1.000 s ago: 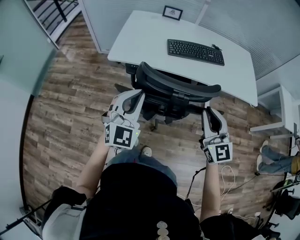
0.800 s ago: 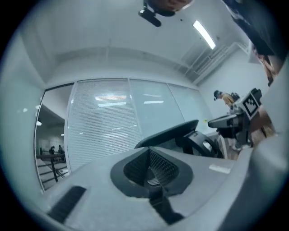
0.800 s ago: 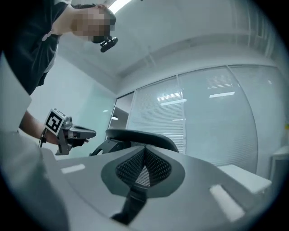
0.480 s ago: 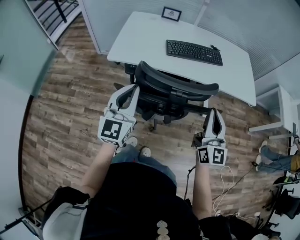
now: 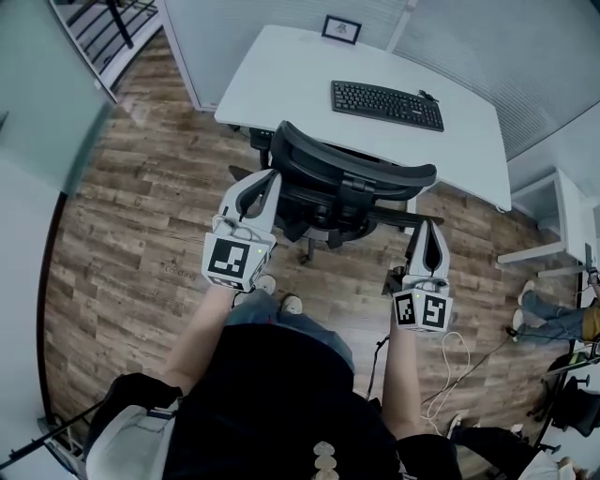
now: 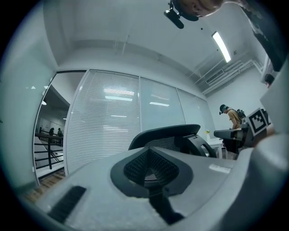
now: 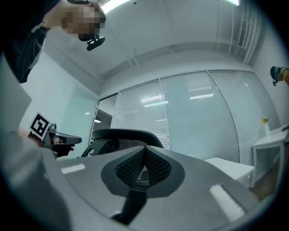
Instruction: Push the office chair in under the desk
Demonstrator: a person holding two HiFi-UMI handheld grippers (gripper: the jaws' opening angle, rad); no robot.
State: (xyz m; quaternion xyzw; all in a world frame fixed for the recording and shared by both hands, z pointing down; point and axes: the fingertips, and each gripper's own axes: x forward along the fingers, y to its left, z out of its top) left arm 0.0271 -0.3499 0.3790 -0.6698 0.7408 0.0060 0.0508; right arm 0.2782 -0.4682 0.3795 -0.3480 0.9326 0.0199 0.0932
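Observation:
The black mesh office chair point(image 5: 347, 183) stands with its seat partly under the white desk point(image 5: 291, 75), its curved back towards me. My left gripper point(image 5: 273, 174) is shut and empty, its tips right by the left end of the chair back; whether they touch I cannot tell. My right gripper point(image 5: 427, 225) is shut and empty, just behind the chair's right armrest. In the left gripper view the closed gripper point(image 6: 149, 151) points at the chair back point(image 6: 165, 134). In the right gripper view the closed gripper point(image 7: 145, 149) faces the chair back point(image 7: 122, 134).
A black keyboard point(image 5: 386, 104) and a small framed picture point(image 5: 341, 28) lie on the desk. A white side cabinet point(image 5: 553, 225) stands at the right, with cables point(image 5: 450, 366) on the wood floor. Glass walls with blinds close off the far side. A stair railing point(image 5: 103, 28) is at the top left.
The right gripper's jaws have closed and it has drawn back a little towards me. The chair sits slightly further under the desk. The left gripper has dropped back a little.

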